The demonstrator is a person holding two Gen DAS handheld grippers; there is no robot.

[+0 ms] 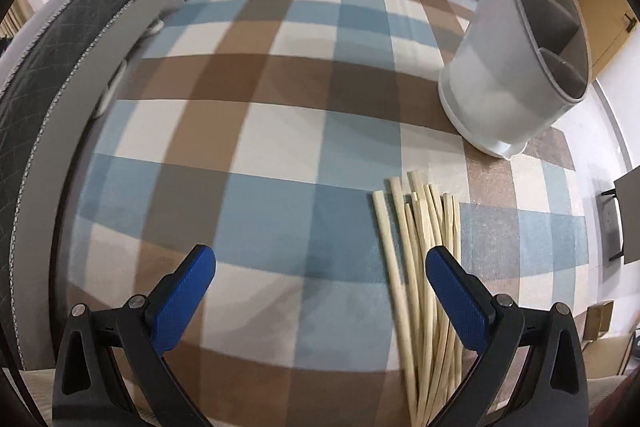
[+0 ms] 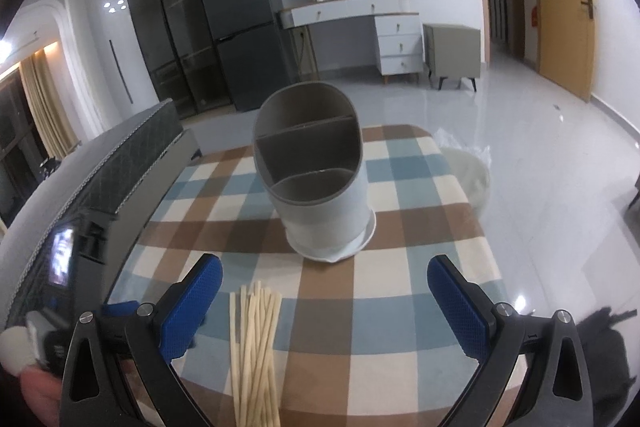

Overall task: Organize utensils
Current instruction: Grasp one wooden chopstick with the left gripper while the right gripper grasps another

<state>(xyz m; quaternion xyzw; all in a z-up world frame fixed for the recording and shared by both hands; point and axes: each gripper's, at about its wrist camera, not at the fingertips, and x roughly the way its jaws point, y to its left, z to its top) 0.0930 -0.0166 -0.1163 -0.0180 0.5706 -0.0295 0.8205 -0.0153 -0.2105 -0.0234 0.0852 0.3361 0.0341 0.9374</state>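
Note:
A bundle of pale wooden chopsticks (image 1: 424, 283) lies on a plaid tablecloth, just inside the right finger of my open, empty left gripper (image 1: 320, 267). A grey-white utensil holder (image 1: 508, 67) with three compartments stands beyond them at the right. In the right wrist view the same chopsticks (image 2: 254, 347) lie near my left finger, and the holder (image 2: 320, 179) stands straight ahead in the table's middle. My right gripper (image 2: 324, 279) is open and empty, above the table's near edge.
The plaid-covered table (image 1: 248, 131) borders a dark quilted bed edge (image 1: 60, 59) on the left. The table's right edge (image 2: 476, 211) drops to a glossy floor. A white dresser (image 2: 396, 43) and fridge (image 2: 244, 27) stand far back.

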